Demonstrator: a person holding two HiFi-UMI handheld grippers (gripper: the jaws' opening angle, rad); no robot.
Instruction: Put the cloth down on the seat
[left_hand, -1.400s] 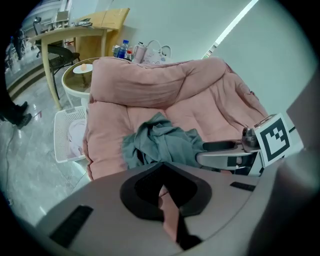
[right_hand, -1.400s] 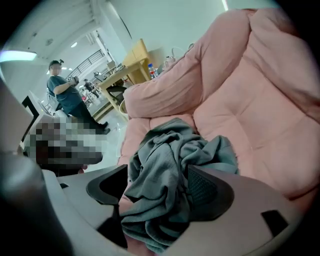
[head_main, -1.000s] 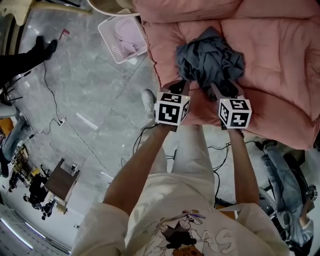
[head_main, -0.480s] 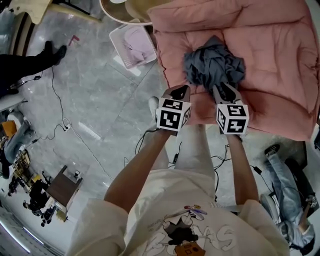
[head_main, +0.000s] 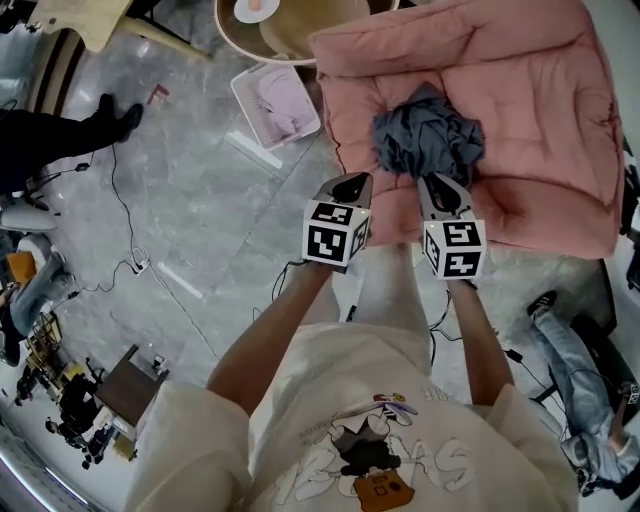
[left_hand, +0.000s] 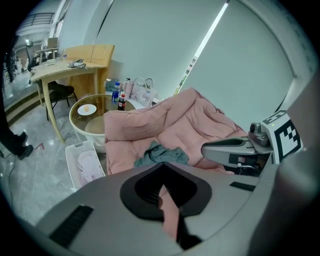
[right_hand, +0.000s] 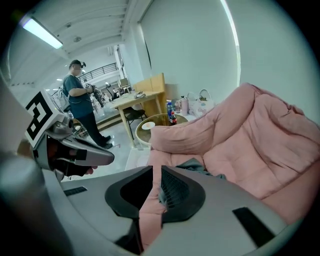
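Observation:
The crumpled grey-blue cloth (head_main: 428, 135) lies in a heap on the pink cushioned seat (head_main: 545, 110), free of both grippers. My left gripper (head_main: 352, 183) and right gripper (head_main: 440, 188) hang side by side just short of the seat's front edge, pointing down at the cloth. In the left gripper view the cloth (left_hand: 162, 154) shows beyond my shut left gripper (left_hand: 161, 167). The right gripper (right_hand: 159, 170) has just been closing; its jaws now stand together with nothing between them, and the cloth (right_hand: 192, 165) peeks out past them.
A white basket (head_main: 275, 100) holding pink fabric stands on the floor left of the seat, below a round table (head_main: 270, 25). Cables (head_main: 120, 200) trail over the grey floor. A person (right_hand: 80, 100) stands near a wooden desk (left_hand: 75, 65) further off.
Both grippers have drawn back and up from the cloth, which stays heaped on the seat. The right jaws have closed with nothing in them.

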